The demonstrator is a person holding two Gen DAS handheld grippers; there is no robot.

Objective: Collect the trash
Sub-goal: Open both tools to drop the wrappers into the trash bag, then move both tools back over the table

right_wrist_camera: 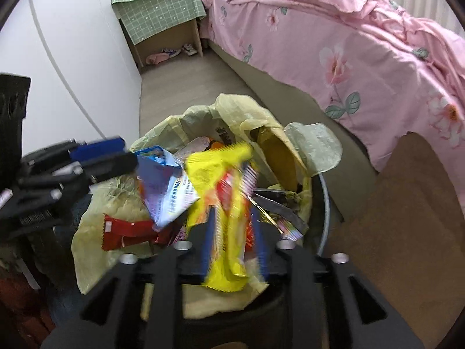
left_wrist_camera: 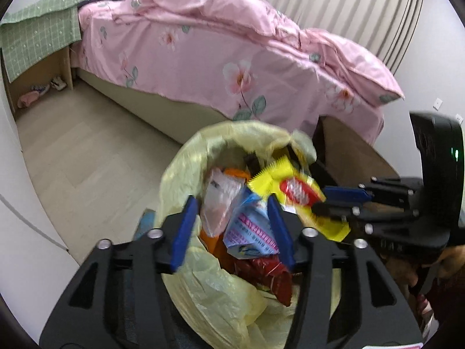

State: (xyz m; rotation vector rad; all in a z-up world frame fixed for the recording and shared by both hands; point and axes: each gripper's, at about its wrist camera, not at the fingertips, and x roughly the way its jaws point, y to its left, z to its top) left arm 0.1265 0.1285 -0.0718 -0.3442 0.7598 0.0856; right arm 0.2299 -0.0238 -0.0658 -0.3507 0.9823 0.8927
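Yellow wrapper [right_wrist_camera: 223, 203] sits between the right gripper [right_wrist_camera: 232, 232] jaws, over the mouth of the bin bag [right_wrist_camera: 96, 232]. It's motion-blurred, and the jaws stand part open around it, so it looks let go or only just held (can't tell if the pads touch it). From the left wrist view the same yellow wrapper [left_wrist_camera: 293, 189] hangs at the bag's far right side, with the right gripper [left_wrist_camera: 334, 203] coming in from the right.

Blue-and-white packet [left_wrist_camera: 250, 229] lies in the gap of the left gripper [left_wrist_camera: 232, 229]; its jaws are well apart and not pressing on it. The packet seems to rest on the trash pile. Also in the bag: a red wrapper [right_wrist_camera: 128, 231], a clear pinkish packet [left_wrist_camera: 218, 203], something orange under them, and a dark foil wrapper [right_wrist_camera: 279, 206] at the right edge.

Step in hand, by my read: dropping both pieces into the bag. To do it well, open the right jaws fully while the wrapper is above the middle of the opening, not the rim, since the bag's lip is floppy and folded outward. Pull both grippers straight up so the blue pads don't snag the thin plastic or drag a packet back out. Risk: the wrapper clings to a pad and lifts out.

Around: a bed with a pink floral quilt [left_wrist_camera: 232, 58] behind the bag, wood floor [left_wrist_camera: 87, 160], and a small stand under a green checked cloth [right_wrist_camera: 157, 3] with shoes beneath.
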